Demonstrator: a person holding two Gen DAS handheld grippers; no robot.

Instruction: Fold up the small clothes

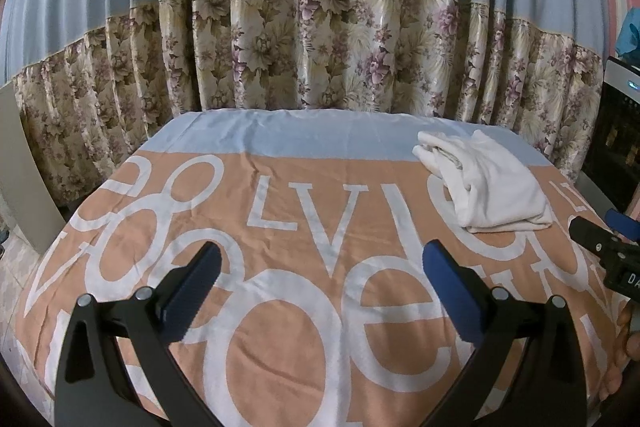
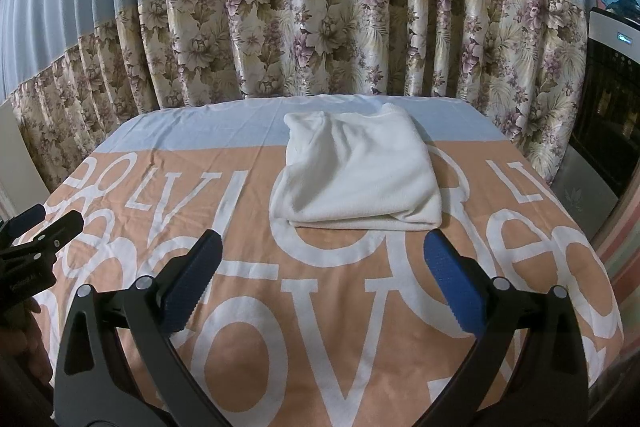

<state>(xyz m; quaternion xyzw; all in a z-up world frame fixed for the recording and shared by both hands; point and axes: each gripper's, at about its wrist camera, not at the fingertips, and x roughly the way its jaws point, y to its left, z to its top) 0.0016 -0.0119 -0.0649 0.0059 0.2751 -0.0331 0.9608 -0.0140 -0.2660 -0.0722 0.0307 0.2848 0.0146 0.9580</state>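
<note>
A white garment [image 2: 356, 171] lies folded into a compact bundle on the far right part of the table; the left wrist view shows the white garment [image 1: 488, 179] at its right. My right gripper [image 2: 322, 247] hovers open just short of the bundle's near edge, nothing between its blue pads. My left gripper [image 1: 320, 259] is open too, over bare cloth to the left of the garment. Each gripper appears at the edge of the other's view: the right gripper [image 1: 600, 243] and the left gripper [image 2: 40, 227].
The table wears an orange, white and pale blue cloth [image 1: 280, 195] with large letters. A blue and floral curtain [image 1: 320, 47] hangs right behind it. A dark appliance [image 2: 608, 99] stands at the right, and a beige panel [image 1: 20, 167] at the left.
</note>
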